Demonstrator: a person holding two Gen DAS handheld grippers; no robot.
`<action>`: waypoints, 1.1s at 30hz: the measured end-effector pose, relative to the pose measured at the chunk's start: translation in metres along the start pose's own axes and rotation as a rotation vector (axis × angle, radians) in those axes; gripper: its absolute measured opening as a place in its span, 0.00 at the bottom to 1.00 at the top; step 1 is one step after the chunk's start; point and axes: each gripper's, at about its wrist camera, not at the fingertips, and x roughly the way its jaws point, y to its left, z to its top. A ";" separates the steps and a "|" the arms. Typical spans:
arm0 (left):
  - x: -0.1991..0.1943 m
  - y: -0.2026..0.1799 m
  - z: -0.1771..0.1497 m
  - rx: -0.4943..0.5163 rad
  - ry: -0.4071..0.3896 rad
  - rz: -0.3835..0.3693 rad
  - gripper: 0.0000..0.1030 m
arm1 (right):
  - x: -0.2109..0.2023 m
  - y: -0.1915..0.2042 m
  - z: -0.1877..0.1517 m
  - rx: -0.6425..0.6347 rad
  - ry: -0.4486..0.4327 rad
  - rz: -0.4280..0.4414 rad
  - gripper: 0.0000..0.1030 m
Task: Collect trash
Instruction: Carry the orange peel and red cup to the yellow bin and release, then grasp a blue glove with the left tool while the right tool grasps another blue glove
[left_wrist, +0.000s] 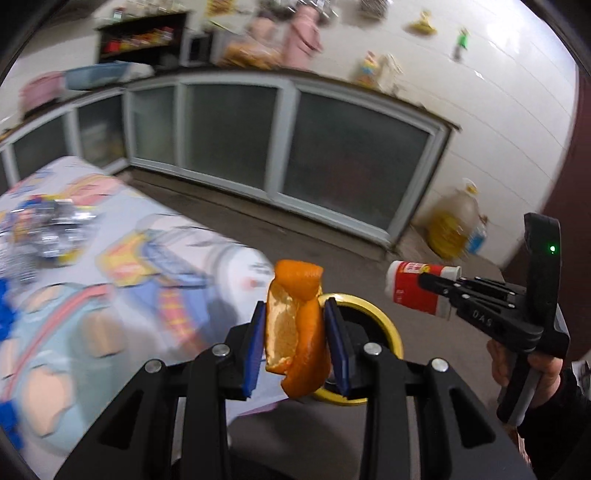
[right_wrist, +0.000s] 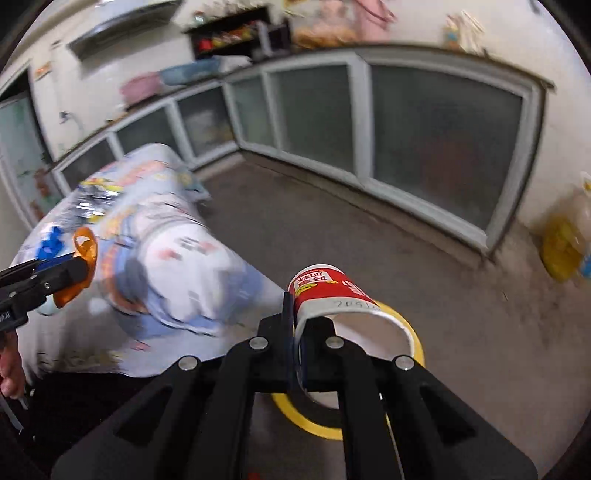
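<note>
Only L view shows hand (left_wrist: 524, 363) holding R gripper (left_wrist: 421, 281).

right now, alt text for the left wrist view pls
The left gripper pinches a curled orange peel above a yellow-rimmed bin. To its right, the right gripper holds a red and white paper cup.

A curled orange peel (left_wrist: 295, 328) stands upright between the left hand-held gripper's (left_wrist: 295, 332) pads, while a red-and-white paper cup (right_wrist: 332, 295), seemingly empty, lies tipped in the right hand-held gripper (right_wrist: 295, 332).
</note>
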 end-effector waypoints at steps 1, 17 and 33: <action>0.019 -0.010 0.001 0.013 0.025 -0.022 0.29 | 0.008 -0.011 -0.004 0.015 0.030 -0.010 0.02; 0.159 -0.055 0.019 0.062 0.222 -0.035 0.37 | 0.089 -0.063 -0.023 0.096 0.227 -0.069 0.03; 0.088 -0.028 0.026 -0.054 0.065 -0.071 0.83 | 0.059 -0.079 -0.030 0.175 0.154 -0.138 0.52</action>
